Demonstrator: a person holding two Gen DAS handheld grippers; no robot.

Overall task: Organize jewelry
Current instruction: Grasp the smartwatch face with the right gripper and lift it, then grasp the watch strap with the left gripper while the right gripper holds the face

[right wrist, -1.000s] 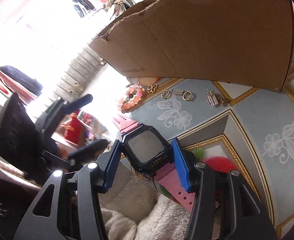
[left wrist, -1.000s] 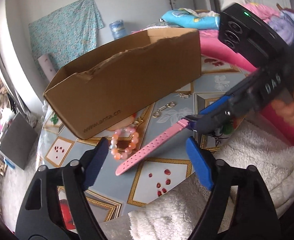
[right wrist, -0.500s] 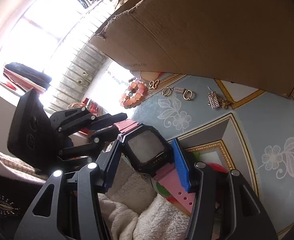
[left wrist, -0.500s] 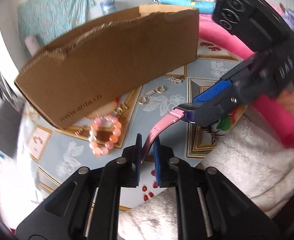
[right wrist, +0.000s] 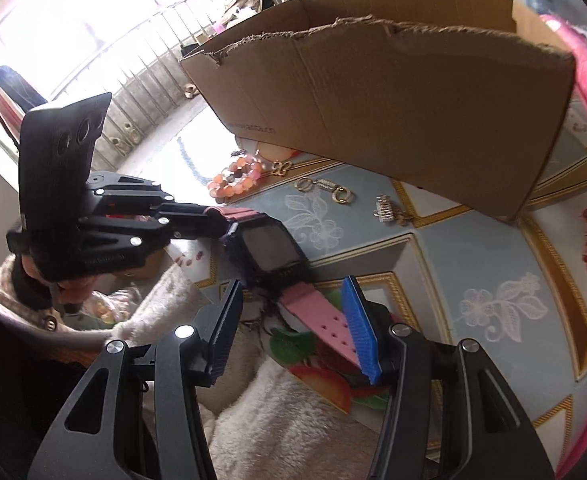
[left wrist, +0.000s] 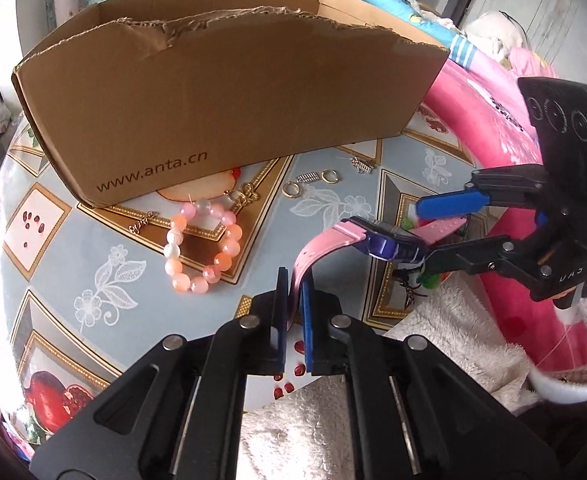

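A watch with a dark square body (right wrist: 269, 248) (left wrist: 389, 240) and a pink strap (left wrist: 313, 254) hangs over the table's front edge. My left gripper (left wrist: 293, 300) (right wrist: 217, 222) is shut on the strap's free end. The right gripper (right wrist: 291, 284) (left wrist: 425, 230) sits just behind the watch body, its jaws closing a little. Only the other half of the strap (right wrist: 321, 316) lies between them, against the right pad and apart from the left one. An orange and pink bead bracelet (left wrist: 203, 248) (right wrist: 235, 178) lies on the table.
A torn cardboard box (left wrist: 229, 92) (right wrist: 393, 100) stands open behind the jewelry. Gold rings (left wrist: 291, 190) and small gold clasps (left wrist: 363, 166) lie before it on the patterned tabletop (left wrist: 93, 240). White fleece (left wrist: 453, 340) covers the near edge; pink bedding (left wrist: 493, 120) is at the right.
My left gripper came in and shut on the strap's free end. The watch body, held between the right gripper's pads before, now sits beyond its fingertips. Both views rolled.
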